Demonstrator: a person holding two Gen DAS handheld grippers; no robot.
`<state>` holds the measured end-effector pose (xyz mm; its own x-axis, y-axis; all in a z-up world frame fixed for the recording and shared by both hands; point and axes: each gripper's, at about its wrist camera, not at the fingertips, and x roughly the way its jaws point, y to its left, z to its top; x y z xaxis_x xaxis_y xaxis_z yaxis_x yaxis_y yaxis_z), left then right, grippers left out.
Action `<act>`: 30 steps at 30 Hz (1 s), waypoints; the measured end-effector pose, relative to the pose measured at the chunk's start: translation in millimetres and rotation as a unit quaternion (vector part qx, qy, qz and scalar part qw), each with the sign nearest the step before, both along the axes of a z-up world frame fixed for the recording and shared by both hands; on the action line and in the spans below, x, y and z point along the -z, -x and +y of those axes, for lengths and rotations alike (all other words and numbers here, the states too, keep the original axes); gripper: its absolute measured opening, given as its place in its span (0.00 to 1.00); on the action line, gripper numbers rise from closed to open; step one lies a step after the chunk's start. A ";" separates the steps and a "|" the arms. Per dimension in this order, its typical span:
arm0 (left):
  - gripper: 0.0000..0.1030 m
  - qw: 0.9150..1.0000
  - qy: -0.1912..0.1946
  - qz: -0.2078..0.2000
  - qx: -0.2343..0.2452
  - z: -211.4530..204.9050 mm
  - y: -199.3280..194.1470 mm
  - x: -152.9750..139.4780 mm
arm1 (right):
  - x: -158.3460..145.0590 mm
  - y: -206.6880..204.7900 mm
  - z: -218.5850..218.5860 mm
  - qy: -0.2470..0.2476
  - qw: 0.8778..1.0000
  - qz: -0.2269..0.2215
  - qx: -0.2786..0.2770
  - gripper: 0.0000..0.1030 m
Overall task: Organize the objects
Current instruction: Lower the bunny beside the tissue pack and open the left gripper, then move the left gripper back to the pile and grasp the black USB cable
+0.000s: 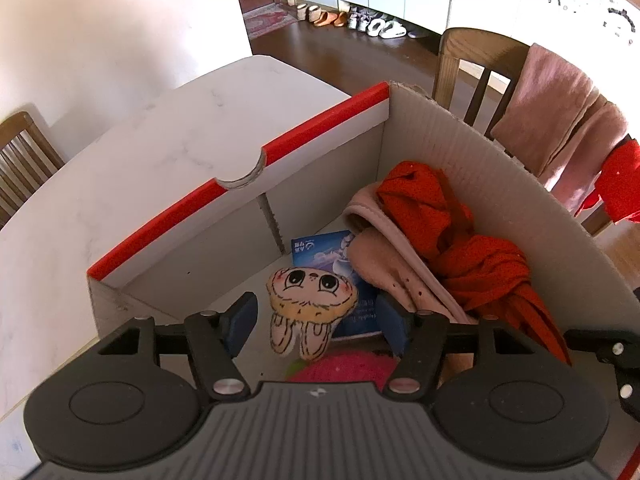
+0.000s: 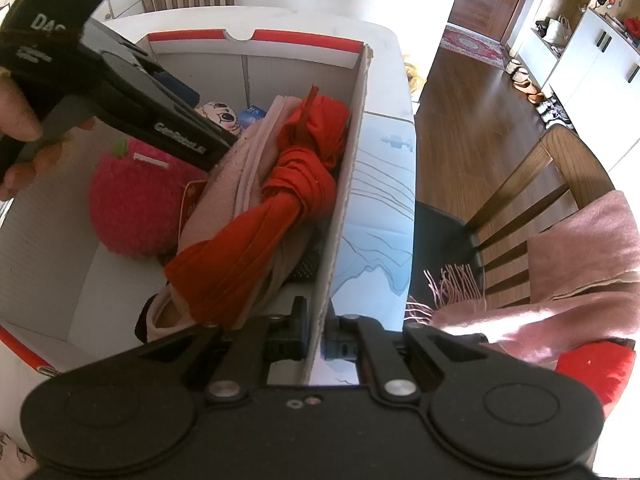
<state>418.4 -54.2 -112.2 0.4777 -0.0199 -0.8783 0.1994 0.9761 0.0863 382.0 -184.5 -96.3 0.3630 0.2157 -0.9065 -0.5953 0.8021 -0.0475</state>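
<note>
A white cardboard box with a red rim [image 1: 320,128] stands on the table. It holds a rabbit-faced plush [image 1: 310,300], a blue booklet [image 1: 320,246], a pink cloth [image 1: 384,264], a knotted red cloth [image 1: 472,256] and a pink strawberry plush [image 2: 136,204]. My left gripper [image 1: 318,322] is open above the box, its fingers either side of the rabbit plush without touching it. My right gripper [image 2: 316,334] is shut on the box's right wall [image 2: 340,216], one finger inside and one outside.
The white marble table [image 1: 140,148] extends left of the box. A wooden chair [image 2: 532,196] draped with a pink scarf [image 2: 580,272] and a red cloth [image 2: 596,368] stands to the right. Another chair [image 1: 24,156] is at far left. Shoes line the far wall.
</note>
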 end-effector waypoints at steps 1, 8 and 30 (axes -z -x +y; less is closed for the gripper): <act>0.63 1.000 0.002 -0.002 -0.001 2.0 3.1 -2.5 | -0.3 0.1 0.0 0.000 1.000 0.000 0.000 0.05; 0.63 1.000 0.023 -0.019 -0.002 11.9 24.3 -27.6 | -0.6 0.2 -0.3 0.002 1.000 -0.001 -0.001 0.05; 0.64 0.990 0.061 -0.093 -0.085 81.6 119.1 -98.7 | -1.9 2.6 2.9 0.008 1.000 -0.004 -0.008 0.06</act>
<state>299.3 27.4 -13.5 0.6364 -0.0272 -0.7709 0.0240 0.9996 -0.0154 379.4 -181.6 -94.4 0.3677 0.2059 -0.9069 -0.6068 0.7921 -0.0662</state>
